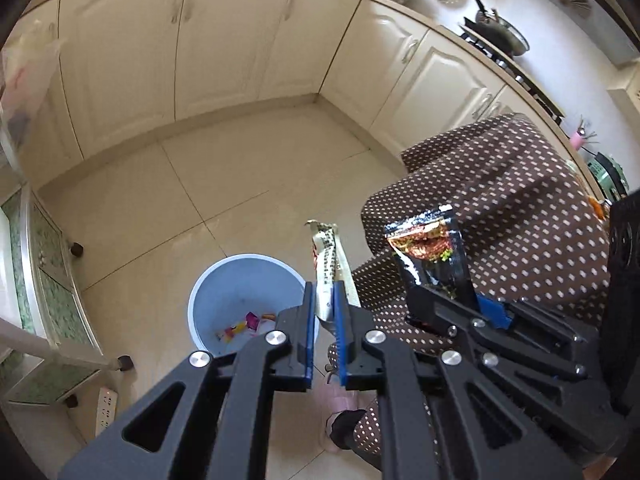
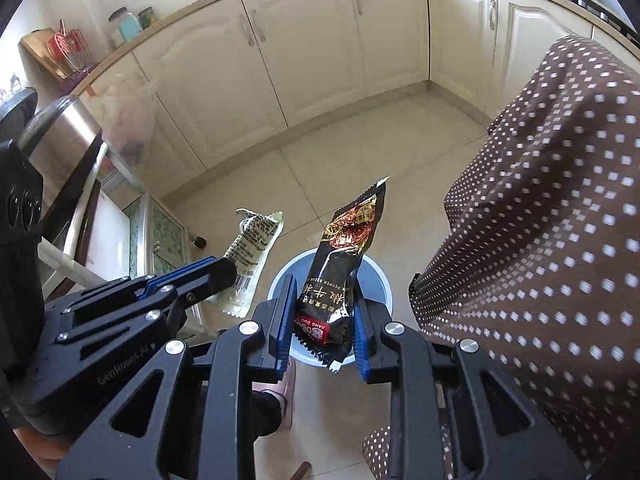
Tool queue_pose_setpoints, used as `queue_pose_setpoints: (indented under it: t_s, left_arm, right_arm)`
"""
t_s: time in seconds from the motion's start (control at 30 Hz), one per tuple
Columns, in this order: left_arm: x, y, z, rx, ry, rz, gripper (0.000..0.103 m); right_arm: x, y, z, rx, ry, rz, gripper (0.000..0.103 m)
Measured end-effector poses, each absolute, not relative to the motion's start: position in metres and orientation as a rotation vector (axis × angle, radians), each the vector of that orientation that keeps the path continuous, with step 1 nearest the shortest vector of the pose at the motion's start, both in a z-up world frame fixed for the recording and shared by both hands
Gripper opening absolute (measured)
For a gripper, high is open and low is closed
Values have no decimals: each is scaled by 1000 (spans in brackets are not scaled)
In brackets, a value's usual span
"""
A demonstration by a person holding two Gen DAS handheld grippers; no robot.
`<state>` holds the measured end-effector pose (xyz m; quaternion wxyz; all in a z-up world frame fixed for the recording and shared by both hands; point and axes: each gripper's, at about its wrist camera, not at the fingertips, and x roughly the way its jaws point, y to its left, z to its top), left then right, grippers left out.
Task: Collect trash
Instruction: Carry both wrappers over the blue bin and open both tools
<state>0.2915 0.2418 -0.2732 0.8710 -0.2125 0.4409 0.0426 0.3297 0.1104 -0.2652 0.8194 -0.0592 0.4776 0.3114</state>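
Observation:
My left gripper [image 1: 323,312] is shut on a cream snack wrapper [image 1: 326,264] that sticks up between its blue pads. It hangs just right of a light blue trash bin [image 1: 224,292] on the floor, which holds several small wrappers [image 1: 248,326]. My right gripper [image 2: 322,316] is shut on a black and red snack wrapper [image 2: 344,256], directly above the blue bin [image 2: 378,280]. In the right wrist view the left gripper [image 2: 224,270] with the cream wrapper [image 2: 252,252] is at left. In the left wrist view the right gripper [image 1: 452,296] holds the black wrapper [image 1: 432,248].
Cream kitchen cabinets [image 1: 224,52] line the back and right. A low glass-topped table [image 1: 44,280] stands at left, a power strip [image 1: 106,408] below it. The person's brown dotted clothing [image 1: 500,184] fills the right; a pink slipper [image 2: 282,396] is below. A steel can [image 2: 60,132] stands at left.

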Motion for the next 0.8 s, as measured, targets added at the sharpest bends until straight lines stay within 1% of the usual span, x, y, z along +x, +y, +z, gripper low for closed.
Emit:
queue_pose_setpoints:
  t_s: [0.1,0.13,0.17,0.2,0.23,0.57,0.8]
  left_arm:
    - [302,251,-277,-446,918,94,10]
    - [307,252,-277,-445,920,97,14]
    - [310,254,-279,-446,928,102,20]
    - [311,255,-280,-445,926,110,34]
    - [311,257,-280,-442,915,121,38]
    - [301,269,-303,-467,957,152,38]
    - [297,278,-301,-482,950,171,38]
  right_arm:
    - [338,118,-275,-122,1035,666,24]
    - [339,119,-278,-121,1037,666,24]
    - [341,121,-282,-124,1043,662,24]
    - [343,123,-285,-124,1048,661,24]
    - [345,125,-287,-124,1052,660,24]
    - [348,130,-306,-148,1094,667,24]
    - [350,140,-305,-162,1089,675,24]
